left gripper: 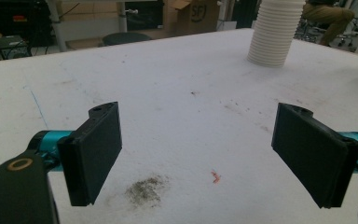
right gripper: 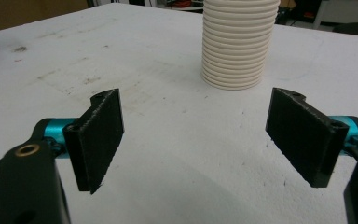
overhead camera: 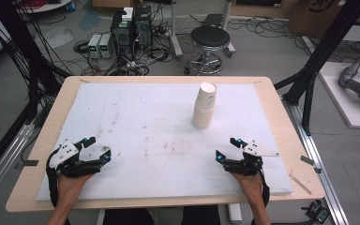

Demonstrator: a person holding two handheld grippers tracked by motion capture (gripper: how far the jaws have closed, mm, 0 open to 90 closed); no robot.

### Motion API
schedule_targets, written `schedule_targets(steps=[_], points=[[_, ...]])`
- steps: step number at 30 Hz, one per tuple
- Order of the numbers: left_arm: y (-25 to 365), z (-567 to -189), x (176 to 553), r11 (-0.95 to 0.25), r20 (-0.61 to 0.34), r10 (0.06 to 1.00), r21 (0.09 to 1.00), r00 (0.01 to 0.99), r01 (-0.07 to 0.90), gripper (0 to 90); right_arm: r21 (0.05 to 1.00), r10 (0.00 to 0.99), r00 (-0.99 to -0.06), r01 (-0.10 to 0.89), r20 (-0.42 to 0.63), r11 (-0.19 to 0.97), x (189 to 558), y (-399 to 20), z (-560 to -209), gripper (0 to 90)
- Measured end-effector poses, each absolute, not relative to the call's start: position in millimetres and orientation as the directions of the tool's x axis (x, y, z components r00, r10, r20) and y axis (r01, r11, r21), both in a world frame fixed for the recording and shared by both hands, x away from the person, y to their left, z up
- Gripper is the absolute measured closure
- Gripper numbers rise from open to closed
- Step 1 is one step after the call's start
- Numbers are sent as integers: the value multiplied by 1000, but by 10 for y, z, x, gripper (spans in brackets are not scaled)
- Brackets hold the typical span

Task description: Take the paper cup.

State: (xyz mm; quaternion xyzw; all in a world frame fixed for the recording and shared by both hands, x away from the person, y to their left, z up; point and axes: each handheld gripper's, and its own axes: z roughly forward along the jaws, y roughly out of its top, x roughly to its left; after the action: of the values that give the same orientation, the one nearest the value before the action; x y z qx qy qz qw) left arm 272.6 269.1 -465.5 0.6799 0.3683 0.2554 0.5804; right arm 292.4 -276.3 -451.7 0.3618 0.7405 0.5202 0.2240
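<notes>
Hands rest low, each hand-held gripper (overhead camera: 97,149) (overhead camera: 227,148) spread wide.

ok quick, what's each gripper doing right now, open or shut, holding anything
Left gripper: open, holding nothing, over the white foam pad.
Right gripper: open, holding nothing, facing the stack of paper cups.
</notes>
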Motion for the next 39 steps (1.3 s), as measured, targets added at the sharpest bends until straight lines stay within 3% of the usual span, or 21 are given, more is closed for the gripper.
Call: schedule_targets(steps=[20, 29, 39], points=[[2683, -4654, 2723, -61, -74, 801, 977, 594, 204, 160, 927, 739, -673, 302, 41, 224, 2944, -2770, -4464, 193], [2679, -4653, 2728, -69, -68, 800, 977, 596, 204, 160, 941, 748, -663, 270, 27, 206, 2985, -2900, -3974, 193], [2677, -4653, 2730, -71, -69, 799, 976, 597, 207, 160, 934, 736, -676, 235, -40, 267, 3121, -2910, -3349, 193]])
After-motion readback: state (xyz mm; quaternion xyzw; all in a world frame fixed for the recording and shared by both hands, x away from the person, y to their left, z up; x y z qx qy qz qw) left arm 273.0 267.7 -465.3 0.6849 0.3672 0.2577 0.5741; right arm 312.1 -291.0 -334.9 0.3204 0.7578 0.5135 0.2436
